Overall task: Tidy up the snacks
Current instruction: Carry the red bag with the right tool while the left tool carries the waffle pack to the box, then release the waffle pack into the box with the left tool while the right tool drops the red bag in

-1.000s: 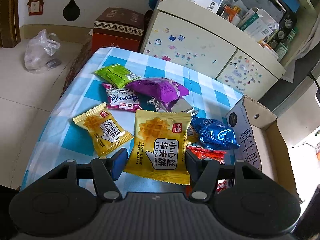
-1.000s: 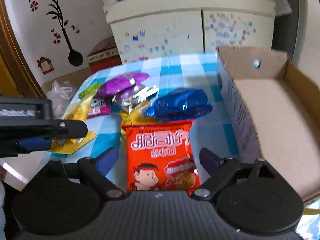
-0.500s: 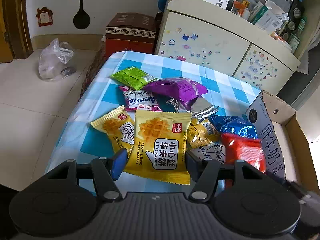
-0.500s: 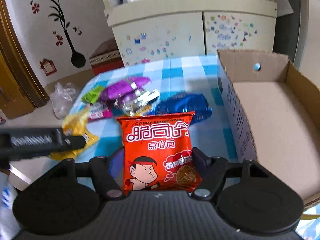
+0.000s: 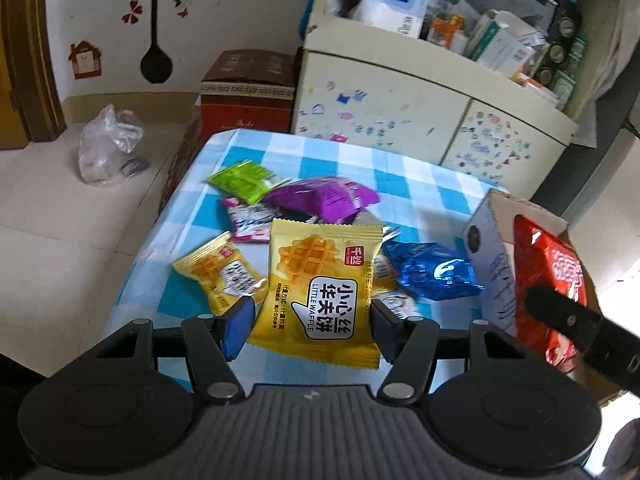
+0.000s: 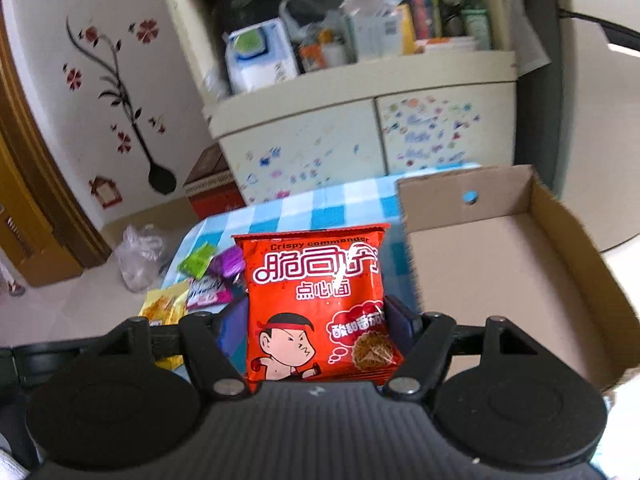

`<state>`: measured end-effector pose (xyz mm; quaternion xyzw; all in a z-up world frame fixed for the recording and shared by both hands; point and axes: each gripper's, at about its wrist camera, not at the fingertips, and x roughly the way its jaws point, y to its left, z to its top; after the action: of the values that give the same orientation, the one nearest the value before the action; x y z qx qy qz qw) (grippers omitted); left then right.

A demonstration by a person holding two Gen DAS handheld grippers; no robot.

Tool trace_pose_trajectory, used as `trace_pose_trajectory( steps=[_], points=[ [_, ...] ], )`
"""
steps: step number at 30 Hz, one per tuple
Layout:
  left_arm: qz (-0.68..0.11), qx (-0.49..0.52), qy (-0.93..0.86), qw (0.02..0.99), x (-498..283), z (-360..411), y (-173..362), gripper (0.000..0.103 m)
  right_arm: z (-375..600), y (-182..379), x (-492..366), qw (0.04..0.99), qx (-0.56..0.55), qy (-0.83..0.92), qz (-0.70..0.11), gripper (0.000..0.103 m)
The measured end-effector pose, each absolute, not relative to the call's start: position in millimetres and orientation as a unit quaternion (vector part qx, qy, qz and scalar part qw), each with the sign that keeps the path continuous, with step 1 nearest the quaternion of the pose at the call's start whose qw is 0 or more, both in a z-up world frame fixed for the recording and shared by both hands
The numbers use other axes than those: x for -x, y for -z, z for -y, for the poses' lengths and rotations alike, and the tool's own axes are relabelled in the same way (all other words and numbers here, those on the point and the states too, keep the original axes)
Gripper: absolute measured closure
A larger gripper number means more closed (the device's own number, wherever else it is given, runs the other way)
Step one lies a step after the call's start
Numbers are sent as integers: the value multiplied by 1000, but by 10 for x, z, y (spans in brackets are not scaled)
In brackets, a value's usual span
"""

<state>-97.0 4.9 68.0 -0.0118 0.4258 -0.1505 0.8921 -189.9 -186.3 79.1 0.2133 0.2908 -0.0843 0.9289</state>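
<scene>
My left gripper (image 5: 310, 320) is shut on a yellow waffle packet (image 5: 320, 280), held above the blue-checked table (image 5: 320, 156). My right gripper (image 6: 318, 320) is shut on a red crispy-noodle packet (image 6: 316, 304), raised beside the open cardboard box (image 6: 500, 280). In the left wrist view that red packet (image 5: 548, 276) hangs over the box (image 5: 492, 264) at the right. On the table lie a second yellow waffle packet (image 5: 216, 276), a blue packet (image 5: 432, 272), a purple bag (image 5: 324, 200), a green packet (image 5: 244, 180) and a pink-and-white packet (image 5: 248, 220).
A cream cabinet (image 5: 400, 120) with stickers stands behind the table, its shelf crowded with boxes. On the floor to the left are a red-brown carton (image 5: 248, 92) and a clear plastic bag (image 5: 108, 148). The cardboard box's inside looks bare.
My right gripper closed on the red packet and lifted it from the table up toward the box. My left gripper rose a little with the yellow waffle packet.
</scene>
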Motion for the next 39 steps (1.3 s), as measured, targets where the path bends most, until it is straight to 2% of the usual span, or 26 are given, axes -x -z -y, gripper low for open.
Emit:
trace_pose_trajectory(
  steps=[19,39],
  points=[
    [-407,-12,225,885,1231,779,-986,36,2492,-1015,2311,925,-243,152,-249,32],
    [-440,-31,312,841,1356,1720,-722,36,3105,-880,2612,876,-346,245,-232,31]
  ],
)
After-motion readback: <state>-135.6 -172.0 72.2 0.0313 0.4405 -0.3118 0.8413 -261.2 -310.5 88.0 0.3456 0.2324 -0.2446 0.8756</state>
